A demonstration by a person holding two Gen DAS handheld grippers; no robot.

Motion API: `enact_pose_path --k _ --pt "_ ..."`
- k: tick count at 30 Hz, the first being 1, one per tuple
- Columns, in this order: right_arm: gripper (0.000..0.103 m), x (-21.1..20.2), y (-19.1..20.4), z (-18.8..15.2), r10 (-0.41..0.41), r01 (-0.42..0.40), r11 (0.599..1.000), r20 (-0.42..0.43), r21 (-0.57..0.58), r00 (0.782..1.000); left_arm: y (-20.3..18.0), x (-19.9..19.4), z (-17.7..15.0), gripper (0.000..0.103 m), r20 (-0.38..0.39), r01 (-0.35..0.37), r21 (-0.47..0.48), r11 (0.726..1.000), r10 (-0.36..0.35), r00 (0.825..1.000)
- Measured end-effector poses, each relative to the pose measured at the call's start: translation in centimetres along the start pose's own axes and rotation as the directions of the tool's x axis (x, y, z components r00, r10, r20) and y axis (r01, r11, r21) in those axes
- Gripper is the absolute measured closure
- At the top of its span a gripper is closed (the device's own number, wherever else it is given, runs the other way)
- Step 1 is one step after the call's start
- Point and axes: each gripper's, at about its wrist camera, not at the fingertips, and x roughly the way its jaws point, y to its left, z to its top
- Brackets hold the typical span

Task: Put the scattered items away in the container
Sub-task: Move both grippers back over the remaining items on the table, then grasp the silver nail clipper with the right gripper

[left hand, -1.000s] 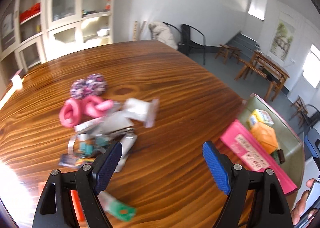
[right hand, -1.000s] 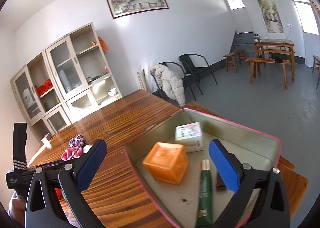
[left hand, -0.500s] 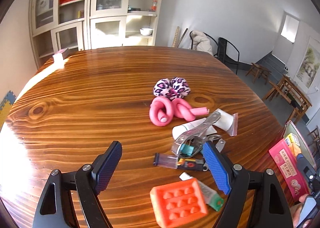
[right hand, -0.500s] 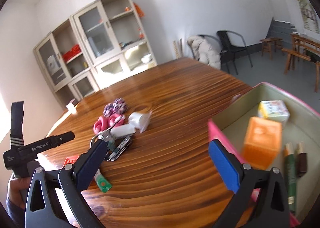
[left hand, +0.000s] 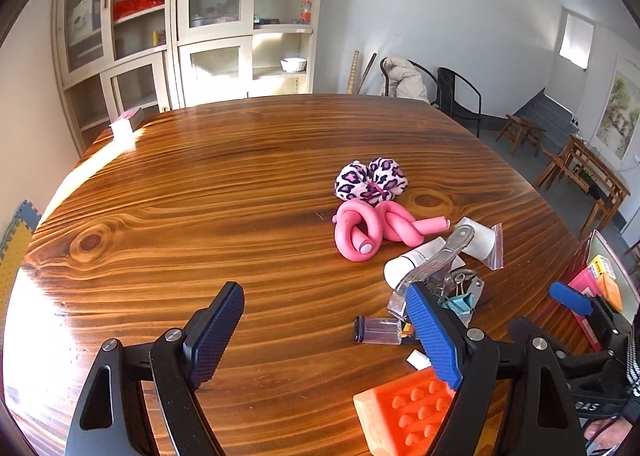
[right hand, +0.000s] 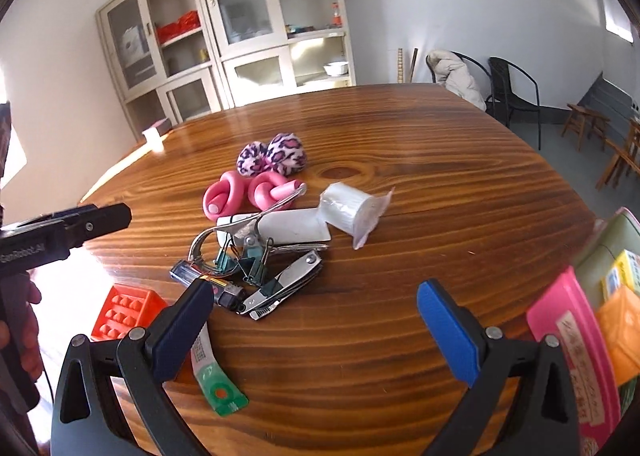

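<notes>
Pink foam curlers (right hand: 244, 196) touch leopard-print scrunchie (right hand: 272, 160) behind clutter.

On the table (right hand: 440, 160) the clutter sits mid-frame in the right wrist view: the scrunchie (right hand: 272, 154) farthest back, the foam curlers (right hand: 248, 194) just before it, the tube (right hand: 288, 226) and bagged roll (right hand: 352, 208) to their right, clips (right hand: 248, 256) and nail clipper (right hand: 284, 288) nearer. The mould (right hand: 124, 312) lies lower left, the container (right hand: 600, 296) at the right edge.
</notes>
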Motion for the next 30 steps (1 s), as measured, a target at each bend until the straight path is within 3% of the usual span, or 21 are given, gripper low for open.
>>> enact_pose_path --k 4,9,15,21,30 --pt "0.001 2.0 -0.9 0.2 -0.093 0.096 0.994 -0.058 0.053 0.994 0.3 0.6 -0.1 0.018 -0.02 -0.006 0.001 1.0 0.006 1.0" --pt "0.001 3.0 -2.3 1.2 -0.123 0.133 0.984 -0.094 0.12 0.988 0.4 1.5 -0.4 0.018 -0.044 -0.003 -0.004 1.0 0.003 0.999" --pt "0.002 4.5 0.0 1.8 -0.213 0.211 0.977 -0.117 -0.028 0.97 0.0 2.2 -0.8 0.018 -0.065 -0.001 0.014 1.0 0.002 0.998" --pt "0.027 5.7 2.1 0.9 -0.208 0.187 0.972 -0.148 -0.143 0.967 0.0 2.5 -0.9 0.018 -0.071 -0.002 0.014 1.0 0.003 0.998" --pt "0.032 4.1 -1.7 -0.3 -0.167 0.157 0.985 -0.173 -0.069 0.971 -0.2 2.3 -1.0 0.018 -0.067 0.006 0.018 1.0 -0.005 0.998"
